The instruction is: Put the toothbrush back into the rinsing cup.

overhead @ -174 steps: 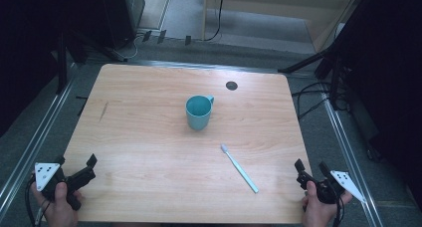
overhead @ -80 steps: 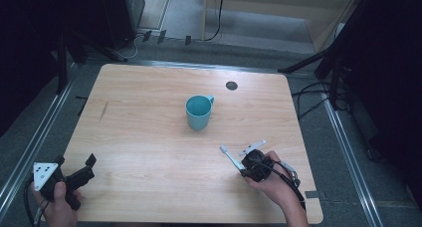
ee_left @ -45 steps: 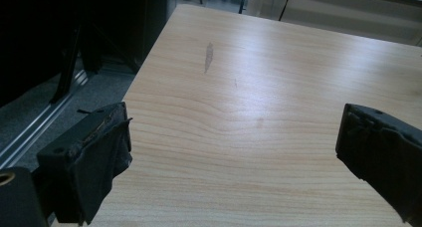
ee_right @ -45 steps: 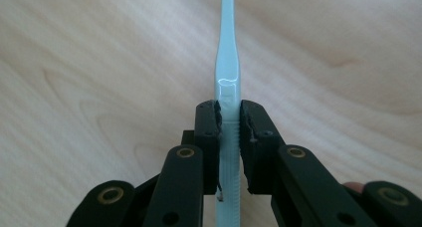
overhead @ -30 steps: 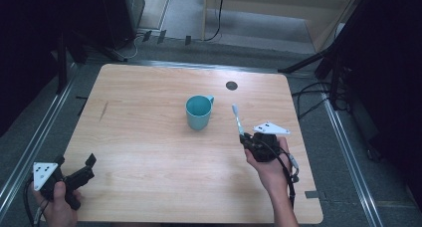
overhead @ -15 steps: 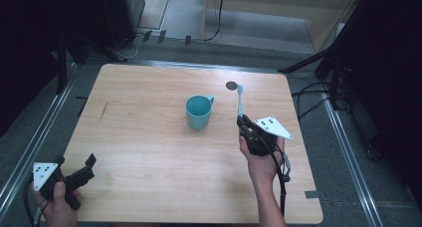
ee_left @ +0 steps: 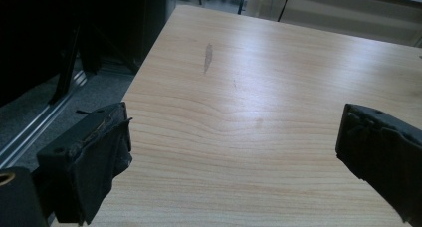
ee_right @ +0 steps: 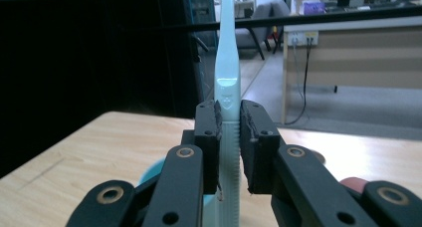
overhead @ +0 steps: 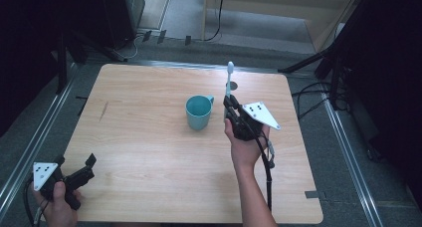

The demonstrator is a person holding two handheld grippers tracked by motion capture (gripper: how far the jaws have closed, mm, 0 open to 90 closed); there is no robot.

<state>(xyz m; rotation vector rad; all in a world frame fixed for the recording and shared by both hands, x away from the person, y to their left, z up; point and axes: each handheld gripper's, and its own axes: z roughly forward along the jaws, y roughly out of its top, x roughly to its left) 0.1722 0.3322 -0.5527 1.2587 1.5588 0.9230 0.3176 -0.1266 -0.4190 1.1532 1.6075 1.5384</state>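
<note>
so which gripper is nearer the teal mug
The right. The right gripper, clamped on a toothbrush, is just beside the teal mug. The left gripper sits far off at the table's near left corner.

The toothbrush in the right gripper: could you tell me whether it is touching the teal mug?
Cannot tell. In the high view the toothbrush stands upright in the right gripper beside the teal mug, but its lower end is hidden, so no view shows contact or gap.

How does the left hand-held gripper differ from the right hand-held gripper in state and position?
The left hand-held gripper has open, empty jaws; the right hand-held gripper is shut on the pale blue plastic toothbrush. The left sits at the table's near corner, the right beside the teal mug. Both have black jaws.
</note>
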